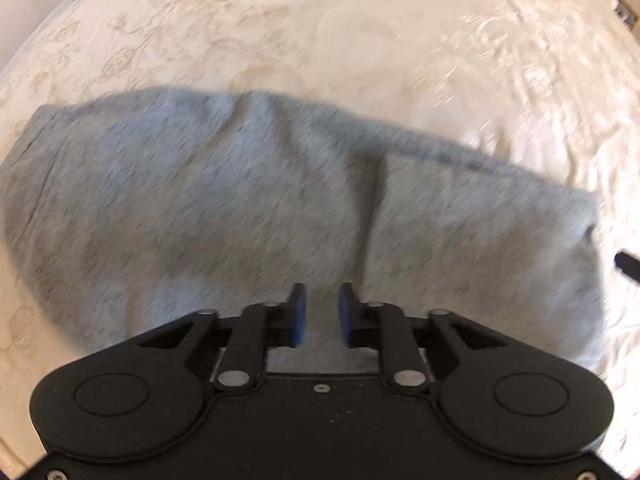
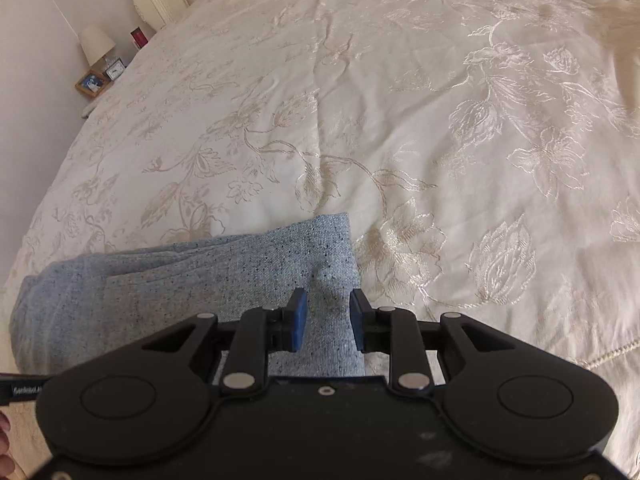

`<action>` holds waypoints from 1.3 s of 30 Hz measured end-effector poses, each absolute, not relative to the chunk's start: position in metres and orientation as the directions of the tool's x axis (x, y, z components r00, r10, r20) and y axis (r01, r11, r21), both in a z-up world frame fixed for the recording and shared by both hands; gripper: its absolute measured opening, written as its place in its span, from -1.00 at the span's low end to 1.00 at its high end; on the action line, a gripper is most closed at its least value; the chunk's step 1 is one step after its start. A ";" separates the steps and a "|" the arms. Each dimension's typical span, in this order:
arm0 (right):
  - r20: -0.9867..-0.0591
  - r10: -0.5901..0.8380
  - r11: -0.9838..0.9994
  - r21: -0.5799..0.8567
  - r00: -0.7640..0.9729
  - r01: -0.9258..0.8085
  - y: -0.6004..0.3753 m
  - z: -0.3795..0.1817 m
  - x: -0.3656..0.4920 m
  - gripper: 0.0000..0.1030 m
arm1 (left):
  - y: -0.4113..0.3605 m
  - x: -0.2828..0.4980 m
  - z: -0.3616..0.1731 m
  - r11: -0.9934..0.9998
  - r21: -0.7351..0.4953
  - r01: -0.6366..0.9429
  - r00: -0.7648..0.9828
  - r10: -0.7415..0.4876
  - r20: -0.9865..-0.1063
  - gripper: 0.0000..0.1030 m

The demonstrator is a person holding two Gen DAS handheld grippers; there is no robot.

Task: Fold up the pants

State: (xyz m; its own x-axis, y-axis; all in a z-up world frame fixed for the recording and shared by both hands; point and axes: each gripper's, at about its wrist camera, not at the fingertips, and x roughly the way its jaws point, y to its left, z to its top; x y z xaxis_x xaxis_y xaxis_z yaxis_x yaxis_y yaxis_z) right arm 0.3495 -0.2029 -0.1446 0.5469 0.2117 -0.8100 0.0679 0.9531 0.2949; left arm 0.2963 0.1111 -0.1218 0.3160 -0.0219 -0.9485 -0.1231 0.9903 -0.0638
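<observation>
Folded grey pants point(image 1: 248, 200) lie flat on a cream floral bedspread point(image 1: 360, 40), seen from above by two hand-held grippers. The left gripper point(image 1: 322, 316) hovers over the cloth's near edge, its blue pads parted and empty, the picture blurred. The right gripper point(image 2: 328, 320) stands over the pants' point(image 2: 240, 280) right end, jaws likewise apart, gripping nothing, with a small pinched ridge of fabric just beyond at 12 o'clock. A bedside lamp point(image 2: 96, 46) sits at 10 o'clock.
</observation>
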 end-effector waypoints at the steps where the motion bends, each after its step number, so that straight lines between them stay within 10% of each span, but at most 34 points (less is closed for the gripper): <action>1: -0.804 0.213 0.952 0.299 0.556 0.068 -0.205 -0.140 0.343 -0.49 | 0.106 0.302 -0.121 0.992 -0.073 -0.104 0.326 -0.035 -0.945 -0.23; 15: -0.768 0.262 0.934 0.353 0.585 0.045 -0.214 -0.113 0.286 -0.49 | 0.073 0.327 -0.163 0.996 -0.004 -0.087 0.205 0.014 -0.979 -0.11; 18: -0.772 0.267 0.933 0.358 0.578 0.047 -0.214 -0.115 0.280 -0.49 | 0.086 0.328 -0.156 0.989 -0.062 -0.134 0.208 -0.033 -0.978 -0.79; 20: -0.772 0.272 0.927 0.370 0.574 0.058 -0.216 -0.116 0.276 -0.49 | 0.082 0.322 -0.146 0.996 -0.008 -0.085 0.247 0.013 -0.969 -0.88; 31: -0.777 0.272 0.926 0.372 0.568 0.066 -0.229 -0.118 0.276 -0.49 | 0.087 0.317 -0.144 0.985 0.157 -0.072 0.272 0.171 -0.947 -0.95; 39: -0.784 0.286 0.939 0.345 0.550 0.005 -0.218 -0.122 0.299 -0.49 | 0.116 0.295 -0.125 0.981 0.057 -0.188 0.307 0.114 -0.945 -0.73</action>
State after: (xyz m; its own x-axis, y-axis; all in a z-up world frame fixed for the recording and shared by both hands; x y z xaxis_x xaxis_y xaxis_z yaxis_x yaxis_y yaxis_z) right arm 0.2991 -0.2175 -0.1216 0.5504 0.2858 -0.7845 0.0045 0.9386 0.3451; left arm 0.2952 0.1162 -0.1251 0.3069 0.1136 -0.9449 -0.1878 0.9806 0.0569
